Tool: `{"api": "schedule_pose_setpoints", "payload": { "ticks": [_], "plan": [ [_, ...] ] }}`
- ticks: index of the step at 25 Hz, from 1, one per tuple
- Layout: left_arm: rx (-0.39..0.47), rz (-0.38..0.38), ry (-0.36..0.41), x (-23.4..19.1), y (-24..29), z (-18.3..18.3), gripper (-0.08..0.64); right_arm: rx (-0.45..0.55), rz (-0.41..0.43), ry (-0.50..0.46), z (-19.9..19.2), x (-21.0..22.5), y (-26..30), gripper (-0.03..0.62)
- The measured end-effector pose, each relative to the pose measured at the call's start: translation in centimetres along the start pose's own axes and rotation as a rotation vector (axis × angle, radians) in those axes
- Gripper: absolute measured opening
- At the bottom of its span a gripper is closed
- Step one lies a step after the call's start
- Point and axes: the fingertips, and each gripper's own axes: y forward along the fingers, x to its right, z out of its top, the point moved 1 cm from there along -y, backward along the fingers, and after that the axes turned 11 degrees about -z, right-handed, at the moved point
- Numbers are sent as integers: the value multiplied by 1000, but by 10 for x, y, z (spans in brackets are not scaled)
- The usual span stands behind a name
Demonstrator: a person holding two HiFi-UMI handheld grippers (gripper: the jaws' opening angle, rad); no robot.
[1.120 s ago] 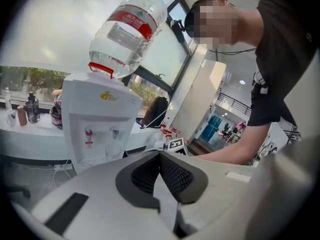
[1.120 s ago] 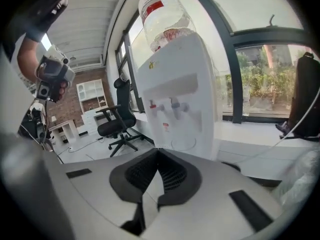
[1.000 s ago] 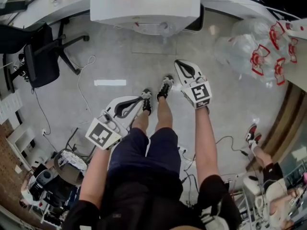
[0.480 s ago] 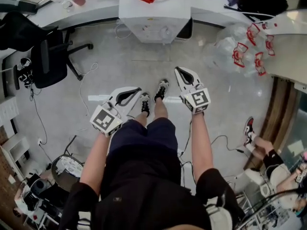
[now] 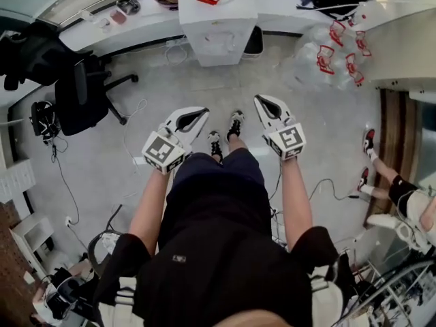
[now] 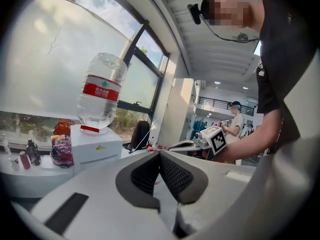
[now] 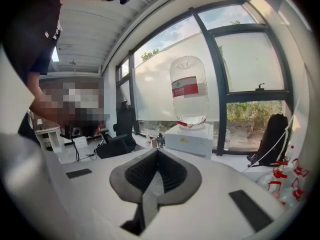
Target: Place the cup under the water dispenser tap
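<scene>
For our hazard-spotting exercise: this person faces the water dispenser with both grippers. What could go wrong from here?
1. The left gripper and right gripper are shut and empty, and no cup shows anywhere; it must be found first.
2. The loose cable on the floor could trip the person walking to the water dispenser.

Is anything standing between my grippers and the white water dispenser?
Nothing visible does: bare grey floor separates the left gripper and right gripper from the white box-shaped water dispenser. The black office chair stands aside.
</scene>
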Motion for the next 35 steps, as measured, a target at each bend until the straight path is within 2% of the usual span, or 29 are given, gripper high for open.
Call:
{"api": "schedule_pose_setpoints", "payload": {
  "ticks": [4,8,14,21,27,35],
  "plan": [
    [17,-16,23,23,-10,4,0,39,-29,10,16,-22,-38,-3],
    [-6,-27,21,41,-16,-1,0,34,-33,5,19,-39,-70,-3],
    [13,-20,51,71,-8,7,0,40,-4,-16,21,-42,-110,-3],
    [23,11,47,110,4,14,0,34,40,-53,27,-41,-153,-3],
    [30,15,47,149,16,5,0,37,56,-54,15,-39,-188,-3],
    [54,49,42,180,10,-5,0,28,77,-60,0,-46,-218,-3]
  ]
}}
